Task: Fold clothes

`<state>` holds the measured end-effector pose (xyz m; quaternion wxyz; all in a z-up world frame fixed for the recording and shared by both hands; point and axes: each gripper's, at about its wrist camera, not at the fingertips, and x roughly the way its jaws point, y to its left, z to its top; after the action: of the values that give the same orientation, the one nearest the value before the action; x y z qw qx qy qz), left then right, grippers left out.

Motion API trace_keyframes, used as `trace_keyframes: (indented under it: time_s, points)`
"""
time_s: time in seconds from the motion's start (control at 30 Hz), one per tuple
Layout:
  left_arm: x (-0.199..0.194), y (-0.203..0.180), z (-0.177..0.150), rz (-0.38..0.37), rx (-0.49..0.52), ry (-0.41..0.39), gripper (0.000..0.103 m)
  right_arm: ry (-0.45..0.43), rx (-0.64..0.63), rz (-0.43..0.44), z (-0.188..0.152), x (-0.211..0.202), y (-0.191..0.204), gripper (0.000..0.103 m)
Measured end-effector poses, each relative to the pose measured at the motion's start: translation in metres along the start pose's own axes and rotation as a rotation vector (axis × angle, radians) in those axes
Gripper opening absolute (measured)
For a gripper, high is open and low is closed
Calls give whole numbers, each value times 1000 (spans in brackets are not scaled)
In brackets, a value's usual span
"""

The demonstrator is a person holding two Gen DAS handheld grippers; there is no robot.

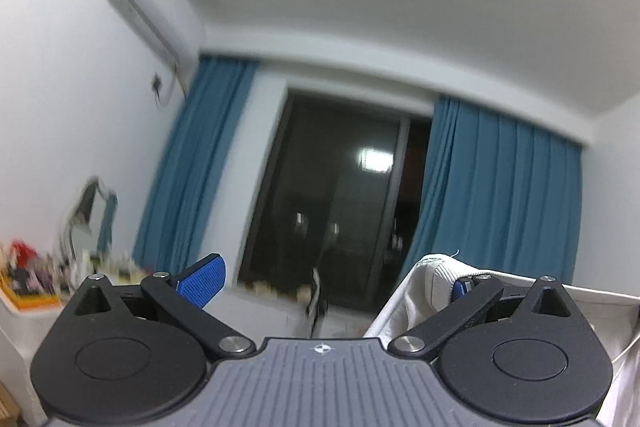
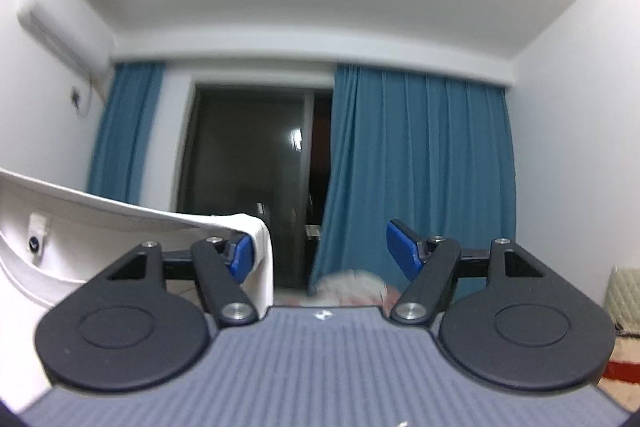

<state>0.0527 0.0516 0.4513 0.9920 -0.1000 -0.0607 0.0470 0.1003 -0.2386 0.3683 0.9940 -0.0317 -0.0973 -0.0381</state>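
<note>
Both grippers are pointing up at the window, fingers spread. White garment [image 1: 420,291] is draping over the left gripper's [image 1: 332,281] right finger and the right gripper's [image 2: 326,253] left finger, unpinched, likely slipping off.

Both wrist views tilt upward toward the same curtained window [image 1: 340,195].

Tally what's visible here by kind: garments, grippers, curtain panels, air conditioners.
White fabric garment: 1
Black two-finger grippers with blue pads, left and right: 2
Blue curtain panels: 2
White wall air conditioner: 1
Total: 6
</note>
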Motion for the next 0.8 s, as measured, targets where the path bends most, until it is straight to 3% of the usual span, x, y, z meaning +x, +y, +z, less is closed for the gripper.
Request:
trace_keyframes:
  time_s: [0.17, 0.43, 0.57, 0.67, 0.8]
  points:
    - [130, 3, -127, 35, 52, 164, 103, 202, 12, -9, -130, 105, 0, 70]
    - [355, 28, -340, 71, 29, 405, 103, 381, 17, -75, -335, 275, 19, 69]
    - [438, 44, -466, 96, 19, 596, 103, 495, 40, -66, -433, 347, 28, 69]
    - [483, 64, -538, 92, 3, 711, 103, 600, 40, -41, -505, 377, 32, 69]
    - [520, 83, -616, 56, 71, 865, 102, 775, 35, 15, -573, 406, 33, 69]
